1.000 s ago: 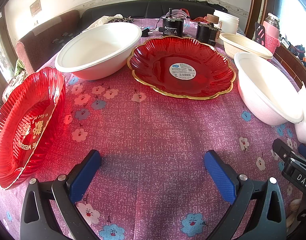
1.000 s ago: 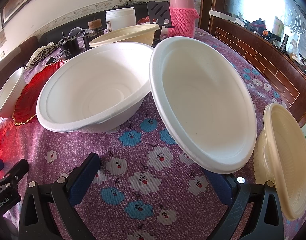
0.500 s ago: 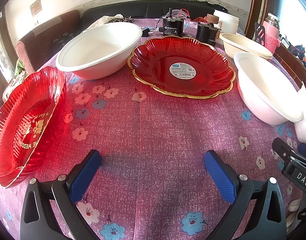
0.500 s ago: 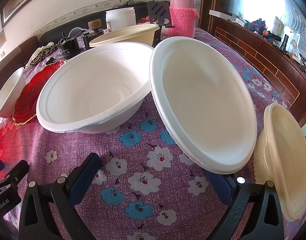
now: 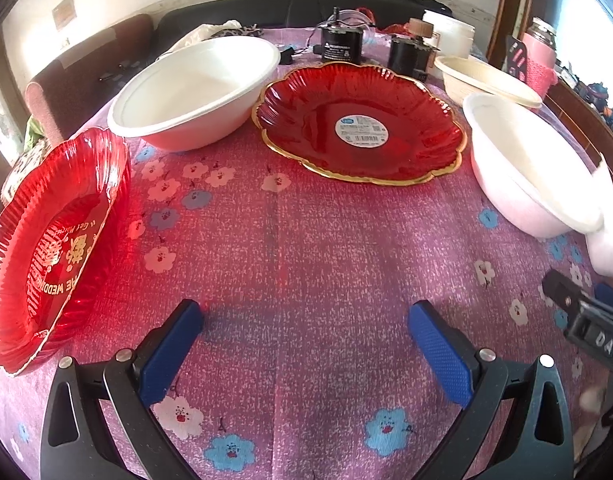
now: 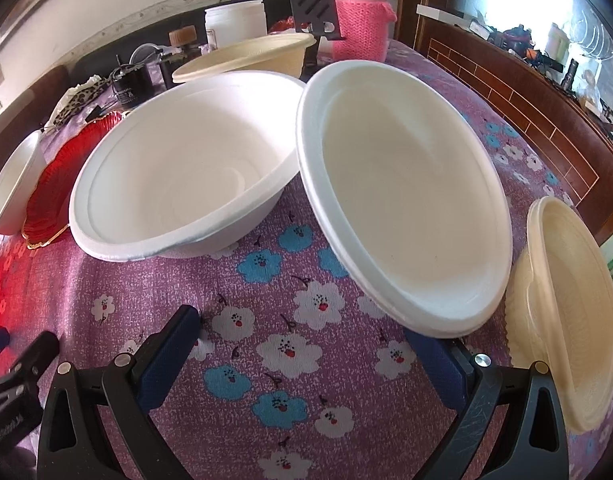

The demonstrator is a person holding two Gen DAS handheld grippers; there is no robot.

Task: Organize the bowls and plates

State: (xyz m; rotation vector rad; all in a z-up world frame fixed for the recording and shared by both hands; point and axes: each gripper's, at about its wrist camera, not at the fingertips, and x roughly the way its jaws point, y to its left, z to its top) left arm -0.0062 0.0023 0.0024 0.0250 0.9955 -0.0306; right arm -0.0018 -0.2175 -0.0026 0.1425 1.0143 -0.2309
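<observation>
In the left wrist view my left gripper is open and empty above the tablecloth. A red plate with gold lettering lies at its left; a gold-rimmed red plate and a white bowl lie ahead, another white bowl at right. In the right wrist view my right gripper is open and empty. Two white bowls lie ahead: one at left, one at right whose near rim overlaps my right finger. A cream bowl sits at far right, another behind.
A pink knitted-sleeve bottle, a white tub and black devices stand at the table's back. A wooden ledge runs along the right. A sofa lies behind left. The other gripper shows at lower right.
The left wrist view has shifted slightly, with the lettered red plate a little higher in frame. The right gripper and bowls have not visibly moved.
</observation>
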